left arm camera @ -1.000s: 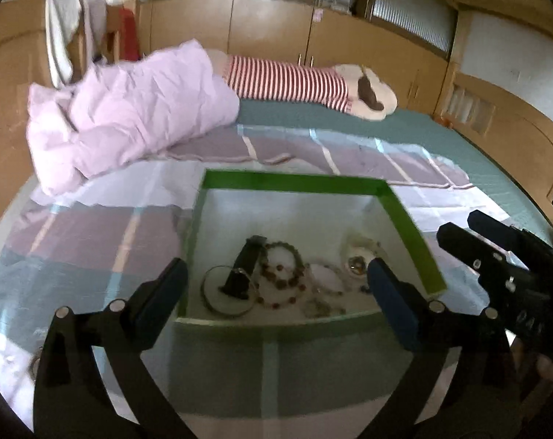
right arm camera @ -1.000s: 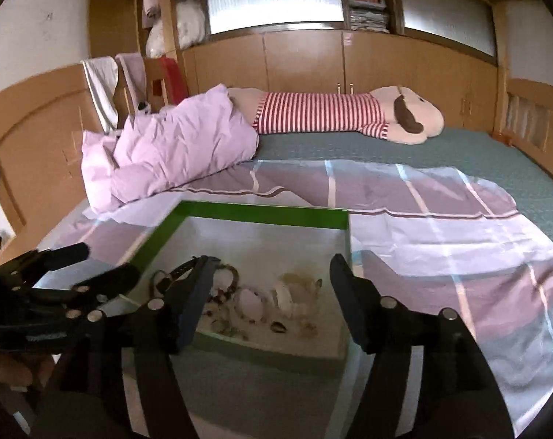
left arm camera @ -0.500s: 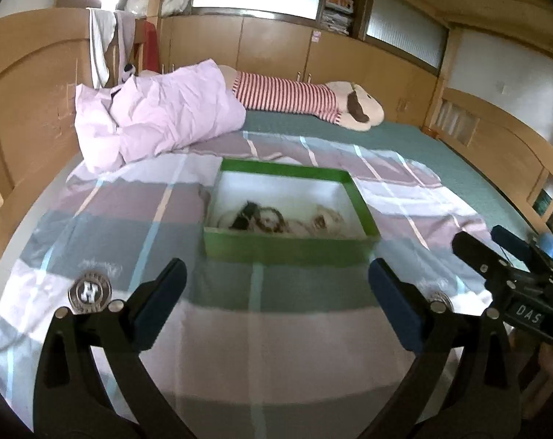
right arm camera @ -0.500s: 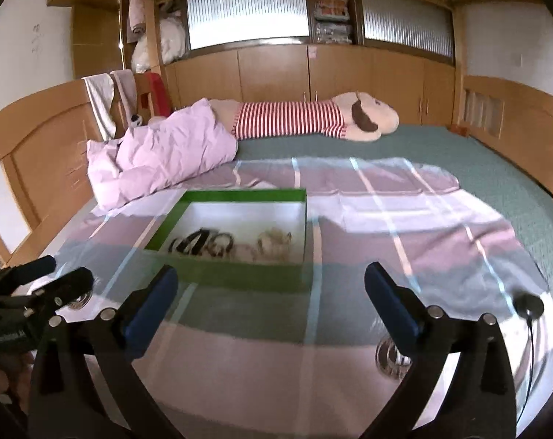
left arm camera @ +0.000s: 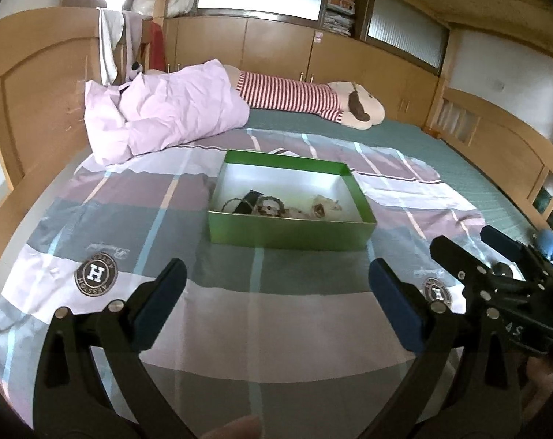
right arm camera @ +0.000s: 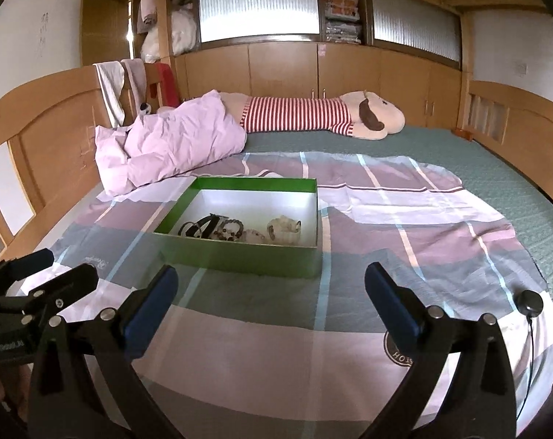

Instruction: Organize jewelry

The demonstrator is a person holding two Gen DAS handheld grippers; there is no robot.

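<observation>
The jewelry (right arm camera: 236,230) lies heaped along the near wall inside the green box (right arm camera: 239,259), straight ahead of and below both our claws, with a bare strip of checked bedspread (right arm camera: 404,219) between. The box's long side runs across our view. In the pile we can tell a dark strap or bangle at the left, beaded rings in the middle and a pale bundle at the right; finer pieces are too small to tell.

Our right gripper (right arm camera: 269,300) is spread wide with nothing between its pads; its jaws have just been opening. Our left gripper (left arm camera: 276,292) is also spread and empty. Both sit about equally far back, the left nearer the dark strap, the right nearer the pale bundle.

We judge the near box wall to be the one obstacle: either claw must come in over it. Beyond the box lie a pink quilt (right arm camera: 174,142) and a striped plush toy (right arm camera: 313,115). A small black puck on a cord (right arm camera: 529,301) rests at our right, well clear.
</observation>
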